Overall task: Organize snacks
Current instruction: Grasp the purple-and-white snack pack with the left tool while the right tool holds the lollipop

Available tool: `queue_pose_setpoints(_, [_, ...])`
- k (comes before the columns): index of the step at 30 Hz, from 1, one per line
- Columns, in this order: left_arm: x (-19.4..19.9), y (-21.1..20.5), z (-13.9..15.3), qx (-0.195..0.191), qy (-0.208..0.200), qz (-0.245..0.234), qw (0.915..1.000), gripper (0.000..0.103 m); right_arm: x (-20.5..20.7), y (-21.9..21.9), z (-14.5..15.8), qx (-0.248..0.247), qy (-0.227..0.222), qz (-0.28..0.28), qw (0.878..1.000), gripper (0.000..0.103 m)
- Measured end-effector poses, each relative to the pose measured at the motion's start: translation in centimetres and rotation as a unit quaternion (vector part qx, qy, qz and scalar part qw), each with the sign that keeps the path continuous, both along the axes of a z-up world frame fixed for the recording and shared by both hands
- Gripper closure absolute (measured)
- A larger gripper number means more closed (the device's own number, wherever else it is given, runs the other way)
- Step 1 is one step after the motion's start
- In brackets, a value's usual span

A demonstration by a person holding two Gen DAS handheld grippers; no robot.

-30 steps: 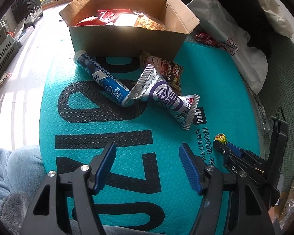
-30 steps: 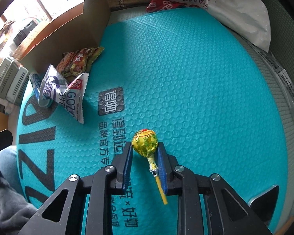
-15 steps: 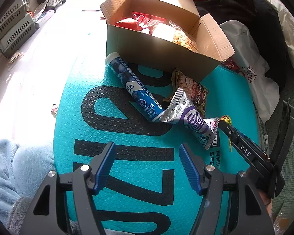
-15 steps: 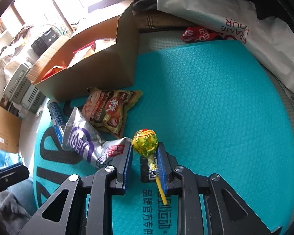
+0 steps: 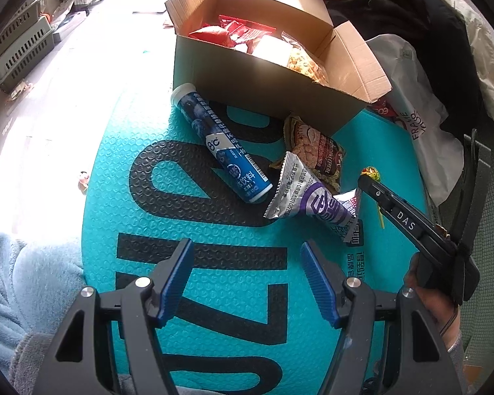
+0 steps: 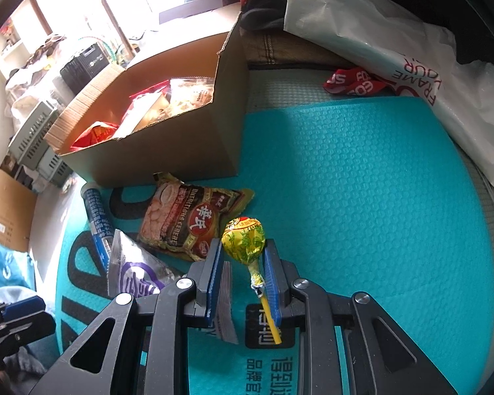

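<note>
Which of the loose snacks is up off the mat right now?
The yellow lollipop, held in the right gripper. The blue tube and both packets lie on the teal mat.

Yellow-green foil-wrapped lollipop on a yellow stick (image 6: 243, 242), head up and forward, stick slanting back along the right hand-held gripper (image 6: 241, 256)'s blue pads, lifted above the teal mat. Open brown cardboard box (image 5: 266, 98) at the mat's far edge, flaps up, holding red packets and a clear bag of pale snacks. Before it on the mat: blue cylindrical drink tube with white cap (image 5: 219, 141) lying diagonally, brown-and-yellow cereal packet (image 6: 184, 222) flat just beside the box, silver-and-purple foil packet (image 5: 313, 202) crumpled, overlapping the cereal packet's near edge.
</note>
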State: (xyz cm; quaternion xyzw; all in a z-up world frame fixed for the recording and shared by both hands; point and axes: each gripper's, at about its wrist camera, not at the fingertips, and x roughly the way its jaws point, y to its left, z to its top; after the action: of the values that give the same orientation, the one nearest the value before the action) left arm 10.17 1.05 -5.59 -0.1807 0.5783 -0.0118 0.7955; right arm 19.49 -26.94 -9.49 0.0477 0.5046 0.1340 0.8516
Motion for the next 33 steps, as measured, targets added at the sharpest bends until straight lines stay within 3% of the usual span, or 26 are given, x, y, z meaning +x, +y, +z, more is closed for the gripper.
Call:
queue_pose_setpoints(6, [-0.2, 0.0, -0.1, -0.013, -0.003, -0.001, 0.9999, 0.037, 0.6, 0.8, -1.1, 0.008, 0.035, 0.031, 0.999, 0.079])
queue_pose_setpoints(15, [0.6, -0.6, -0.2, -0.050, -0.018, -0.011, 0.9985, 0.037, -3.5, 1.3, -2.1, 0.042, 0.072, 0.046, 0.996, 0.079])
queue_pose_setpoints(22, [3.2, -3.1, -1.6, -0.055, -0.009, -0.045, 0.9974, 0.037, -4.7, -0.8, -1.5, 0.062, 0.065, -0.014, 0.996, 0.079])
queue_pose_setpoints(33, [5.7, -8.1, -5.2, -0.025, 0.024, -0.111, 0.9933, 0.037, -5.1, -4.4, -1.3, 0.028, 0.070, -0.057, 0.995, 0.079])
